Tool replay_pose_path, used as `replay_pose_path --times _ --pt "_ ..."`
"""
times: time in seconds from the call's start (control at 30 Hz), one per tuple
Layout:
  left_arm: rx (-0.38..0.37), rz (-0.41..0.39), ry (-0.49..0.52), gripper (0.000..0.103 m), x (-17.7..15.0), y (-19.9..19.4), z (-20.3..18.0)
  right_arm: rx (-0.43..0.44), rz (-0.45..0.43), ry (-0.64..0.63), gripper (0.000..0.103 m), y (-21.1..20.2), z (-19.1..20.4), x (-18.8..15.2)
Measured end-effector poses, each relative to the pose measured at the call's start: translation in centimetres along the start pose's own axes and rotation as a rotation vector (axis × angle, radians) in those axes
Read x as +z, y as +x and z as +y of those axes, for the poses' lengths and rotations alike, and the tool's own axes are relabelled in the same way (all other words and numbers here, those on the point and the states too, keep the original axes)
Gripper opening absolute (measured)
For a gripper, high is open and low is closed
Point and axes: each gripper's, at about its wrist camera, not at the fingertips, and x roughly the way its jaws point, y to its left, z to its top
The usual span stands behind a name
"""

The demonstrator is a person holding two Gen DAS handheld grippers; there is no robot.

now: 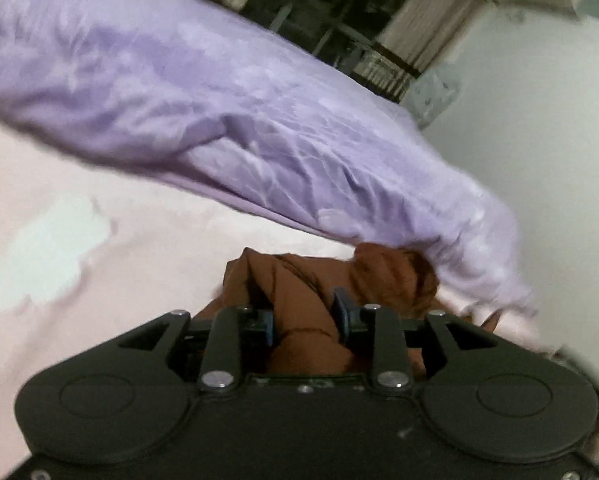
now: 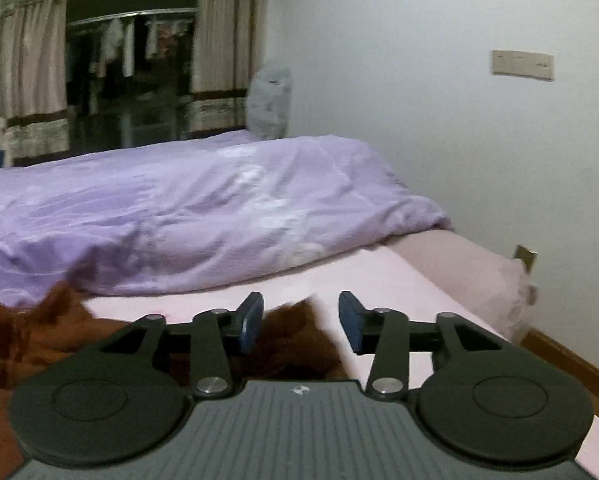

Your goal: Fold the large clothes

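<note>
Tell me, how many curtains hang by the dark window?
2. One curtain hangs left of the dark window, the other curtain right of it, behind the purple quilt. More may be hidden past the picture's left edge.

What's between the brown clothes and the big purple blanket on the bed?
In the right wrist view, only bare pink sheet lies between the brown garment and purple blanket.

I see the rust-brown fabric garment (image 1: 299, 308) bunched and crumpled on the pink sheet of the bed (image 2: 379, 280), just in front of the lilac quilt. In my right wrist view the brown cloth (image 2: 291, 344) spreads leftward in loose, blurred folds, not flat.
</note>
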Motion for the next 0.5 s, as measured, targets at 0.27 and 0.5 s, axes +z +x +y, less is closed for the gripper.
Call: replay_pose_path --times 0.27,0.5 --pt "0.301 -0.231 0.021 0.095 1.4 -4.5 -0.8 0.056 0.019 0.066 0.072 -0.8 -3.6 0.4" --pt "0.323 -0.023 0.308 0.096 -1.0 -1.8 -3.7 0.106 0.062 -0.039 0.093 -0.6 -2.7 -0.2"
